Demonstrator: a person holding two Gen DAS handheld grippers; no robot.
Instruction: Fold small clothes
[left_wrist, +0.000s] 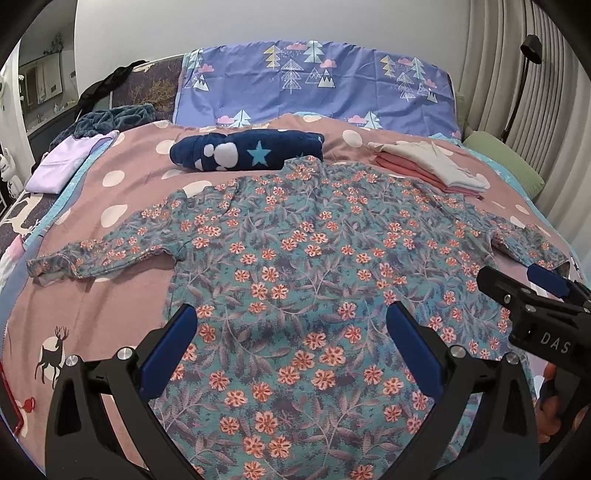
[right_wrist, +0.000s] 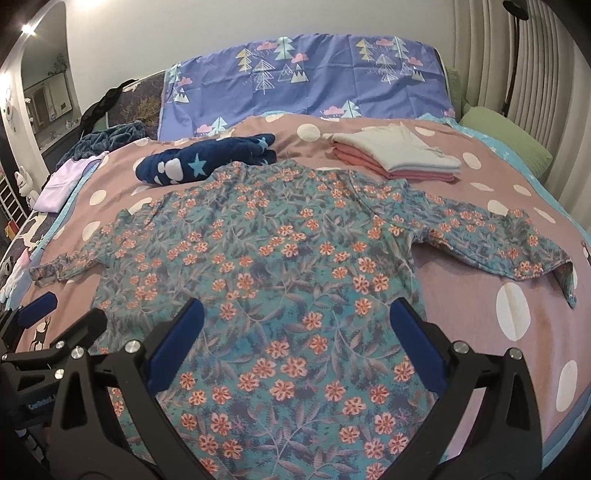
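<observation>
A flowery shirt (left_wrist: 295, 258) lies flat in the middle of the bed (left_wrist: 122, 306), sleeves spread out. The left gripper (left_wrist: 291, 350) and right gripper (right_wrist: 295, 347) hang above its bottom part, fingers wide apart, holding nothing.

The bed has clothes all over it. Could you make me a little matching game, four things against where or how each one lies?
Things:
1. floral top
2. navy star blanket
3. pink and white pile
4. lilac garment

States:
A. folded in a neat stack, far right
B. spread flat, sleeves out
C. at the bed's far left edge
D. bundled behind the top's collar

Pairs: 1-B, 2-D, 3-A, 4-C
</observation>
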